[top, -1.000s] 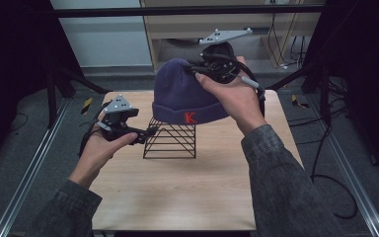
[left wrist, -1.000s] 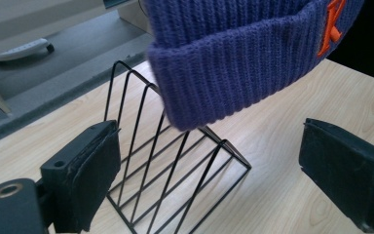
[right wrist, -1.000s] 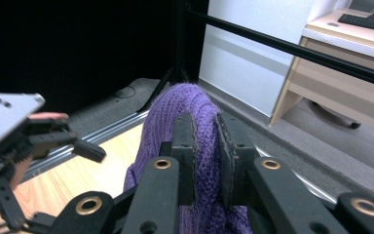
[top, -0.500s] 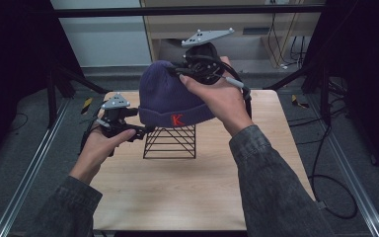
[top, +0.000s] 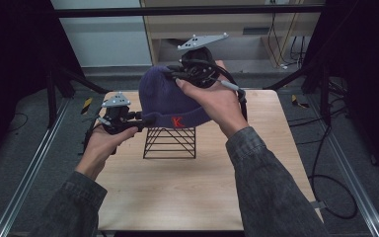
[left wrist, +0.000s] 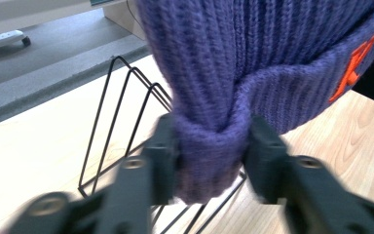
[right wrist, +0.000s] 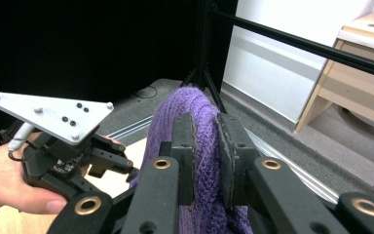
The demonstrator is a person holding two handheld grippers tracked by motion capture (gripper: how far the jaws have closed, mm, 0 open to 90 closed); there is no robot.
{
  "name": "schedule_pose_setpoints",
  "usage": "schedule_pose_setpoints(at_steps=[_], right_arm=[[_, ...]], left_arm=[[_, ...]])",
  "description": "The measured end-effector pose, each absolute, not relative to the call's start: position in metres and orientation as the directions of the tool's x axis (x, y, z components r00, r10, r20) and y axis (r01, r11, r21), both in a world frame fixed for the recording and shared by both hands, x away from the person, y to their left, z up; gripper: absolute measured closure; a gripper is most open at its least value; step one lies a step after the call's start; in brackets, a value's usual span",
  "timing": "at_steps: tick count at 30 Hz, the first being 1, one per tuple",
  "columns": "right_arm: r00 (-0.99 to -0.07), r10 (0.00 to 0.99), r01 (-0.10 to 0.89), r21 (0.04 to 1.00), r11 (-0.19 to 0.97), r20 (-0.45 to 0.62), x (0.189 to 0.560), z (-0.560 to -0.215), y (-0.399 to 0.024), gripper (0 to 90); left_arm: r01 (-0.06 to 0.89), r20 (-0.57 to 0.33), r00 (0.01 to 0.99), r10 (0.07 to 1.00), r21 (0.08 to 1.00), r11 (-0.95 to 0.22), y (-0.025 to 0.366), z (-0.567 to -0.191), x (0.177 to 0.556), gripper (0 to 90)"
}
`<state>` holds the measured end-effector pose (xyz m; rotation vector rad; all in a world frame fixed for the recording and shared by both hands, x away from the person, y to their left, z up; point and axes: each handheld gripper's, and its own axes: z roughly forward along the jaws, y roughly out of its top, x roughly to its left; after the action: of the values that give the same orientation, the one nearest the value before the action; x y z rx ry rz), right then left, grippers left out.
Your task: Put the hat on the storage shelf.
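Note:
A purple knit beanie (top: 170, 98) with an orange letter on its cuff hangs in the air above a black wire rack (top: 170, 142) on the wooden table (top: 187, 187). My right gripper (top: 177, 75) is shut on the beanie's crown (right wrist: 185, 105). My left gripper (top: 147, 120) is shut on the folded cuff (left wrist: 209, 151) at the beanie's left edge, with knit bunched between its jaws. In the left gripper view the rack (left wrist: 121, 107) stands just behind the cuff. In the right gripper view the left gripper (right wrist: 131, 173), topped by a grey plate, sits beyond the beanie.
The table is ringed by a black frame with rails (top: 34, 163) on the floor. A light wooden cabinet (top: 256, 29) stands behind the table, and cables (top: 325, 148) trail on the floor at the right.
The beanie has moved left and slightly down with the right gripper. The left gripper has closed on the cuff, which it stood apart from one second ago.

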<state>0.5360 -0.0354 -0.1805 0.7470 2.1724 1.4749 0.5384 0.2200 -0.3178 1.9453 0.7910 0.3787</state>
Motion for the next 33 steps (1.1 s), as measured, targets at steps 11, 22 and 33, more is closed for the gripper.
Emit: schedule_pose_setpoints(at_steps=[11,22,33], right_arm=[[-0.734,0.677,0.208,0.929,0.306,-0.058,0.547,-0.182,-0.049,78.4],[-0.713,0.700,0.253,0.915,0.316,-0.044,0.573,-0.204,-0.044,78.2],[-0.700,0.714,0.302,0.896,0.327,-0.025,0.593,-0.226,-0.039,77.8]], left_arm=[[0.337,0.027,0.693,0.721,0.871,-0.357,0.226,-0.300,0.530,73.4],[0.388,0.033,0.658,0.753,0.842,-0.375,0.236,-0.301,0.540,73.3],[0.410,0.045,0.640,0.767,0.824,-0.391,0.240,-0.312,0.550,73.2]])
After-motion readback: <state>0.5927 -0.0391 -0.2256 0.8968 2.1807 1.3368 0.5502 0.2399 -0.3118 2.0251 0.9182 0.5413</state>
